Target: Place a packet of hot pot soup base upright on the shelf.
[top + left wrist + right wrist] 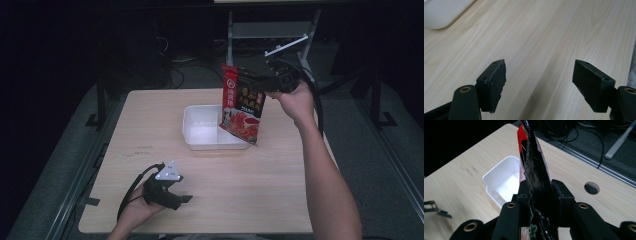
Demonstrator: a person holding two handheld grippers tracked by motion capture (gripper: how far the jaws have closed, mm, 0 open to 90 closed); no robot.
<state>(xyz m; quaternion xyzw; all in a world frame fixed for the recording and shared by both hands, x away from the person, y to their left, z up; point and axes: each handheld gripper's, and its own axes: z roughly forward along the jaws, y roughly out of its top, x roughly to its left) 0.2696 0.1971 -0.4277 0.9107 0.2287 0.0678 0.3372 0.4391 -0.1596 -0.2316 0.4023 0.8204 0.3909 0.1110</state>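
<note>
While clamped on the red packet, right tool; left tool wide, empty.

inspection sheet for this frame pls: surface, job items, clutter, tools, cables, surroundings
Surface: light wood table, with a round cable hole near one edge.
Job's things: red seasoning packet held upright over the right end of the white tray; the tray looks empty.
Clutter: nothing seen.
Grippers: right tool is shut on the packet, its pads pressing the packet's edge; left tool is open, nothing between its pads, resting low over the table's near left part.
Cables: a black cable loops from the left tool; another trails from the right tool.
Surroundings: dark room, grey metal frame and floor cables behind the table.
</note>
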